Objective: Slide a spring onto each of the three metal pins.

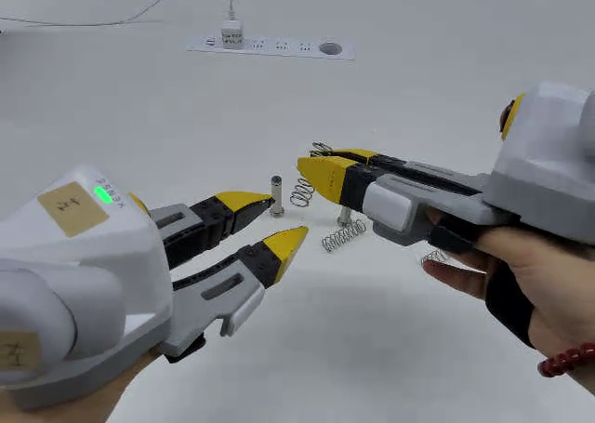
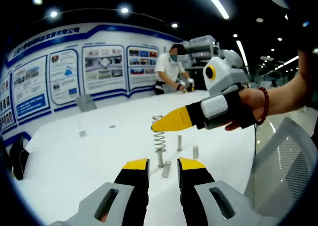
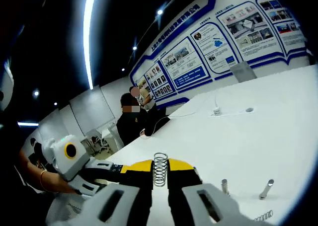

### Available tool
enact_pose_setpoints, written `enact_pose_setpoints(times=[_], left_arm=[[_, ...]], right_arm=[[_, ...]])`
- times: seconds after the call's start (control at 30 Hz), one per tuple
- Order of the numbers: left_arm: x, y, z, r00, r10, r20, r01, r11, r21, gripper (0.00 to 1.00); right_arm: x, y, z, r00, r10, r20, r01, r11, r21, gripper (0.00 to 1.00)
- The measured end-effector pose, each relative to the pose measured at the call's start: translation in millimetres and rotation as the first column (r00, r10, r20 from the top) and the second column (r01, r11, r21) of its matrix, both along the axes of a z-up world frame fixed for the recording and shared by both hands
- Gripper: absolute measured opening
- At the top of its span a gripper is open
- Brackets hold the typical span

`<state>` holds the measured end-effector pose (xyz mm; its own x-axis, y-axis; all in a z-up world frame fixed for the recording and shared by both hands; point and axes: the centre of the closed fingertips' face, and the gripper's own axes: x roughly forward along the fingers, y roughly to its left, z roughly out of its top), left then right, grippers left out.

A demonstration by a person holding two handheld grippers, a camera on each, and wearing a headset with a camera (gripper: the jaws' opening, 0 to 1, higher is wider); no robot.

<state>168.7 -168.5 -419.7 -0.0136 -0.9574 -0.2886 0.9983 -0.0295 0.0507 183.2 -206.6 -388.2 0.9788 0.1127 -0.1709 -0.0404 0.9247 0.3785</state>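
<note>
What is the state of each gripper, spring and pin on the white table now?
Left gripper: jaws open, empty.
Right gripper: jaws shut on the coiled steel spring.
That coiled steel spring: beside a pin, on none yet.
Short silver metal pin: upright, bare.
Loose steel spring: lying flat on the white table.

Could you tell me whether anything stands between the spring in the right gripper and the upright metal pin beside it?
Nothing visible does. The coiled metal spring clamped in the right gripper hangs just beside the short upright metal pin, with bare white table between. The open left gripper sits on the near side.
</note>
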Motion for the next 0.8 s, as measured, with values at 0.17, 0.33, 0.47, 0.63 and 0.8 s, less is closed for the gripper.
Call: enact_pose_setpoints(times=[0.17, 0.33, 0.47, 0.63, 0.8], left_arm=[[2.8, 3.4, -7.3, 1.0, 0.013, -0.004, -0.013, 1.0, 0.02, 0.28], [6.2, 6.0, -15.4, 1.0, 0.021, -0.004, -0.021, 0.999, 0.048, 0.31], [8.0, 7.4, -20.4, 1.0, 0.023, 0.004, -0.023, 0.998, 0.064, 0.34], [8.7, 8.0, -25.3, 1.0, 0.021, -0.002, -0.021, 0.997, 0.073, 0.39], [10.1, 9.6, -32.0, 1.0, 0.025, -0.011, -0.024, 0.995, 0.093, 0.44]], right_arm=[[8.6, -5.7, -0.3, 1.0, -0.012, -0.011, 0.01, 0.994, -0.109, 0.11], [19.2, -13.0, -6.5, 0.999, -0.032, -0.03, 0.026, 0.981, -0.191, 0.11], [27.9, -15.3, -11.7, 0.999, -0.036, -0.033, 0.028, 0.977, -0.212, 0.11], [38.4, -19.1, -21.3, 0.998, -0.043, -0.044, 0.032, 0.973, -0.229, 0.11], [47.9, -23.5, -30.9, 0.997, -0.046, -0.059, 0.031, 0.974, -0.225, 0.11]])
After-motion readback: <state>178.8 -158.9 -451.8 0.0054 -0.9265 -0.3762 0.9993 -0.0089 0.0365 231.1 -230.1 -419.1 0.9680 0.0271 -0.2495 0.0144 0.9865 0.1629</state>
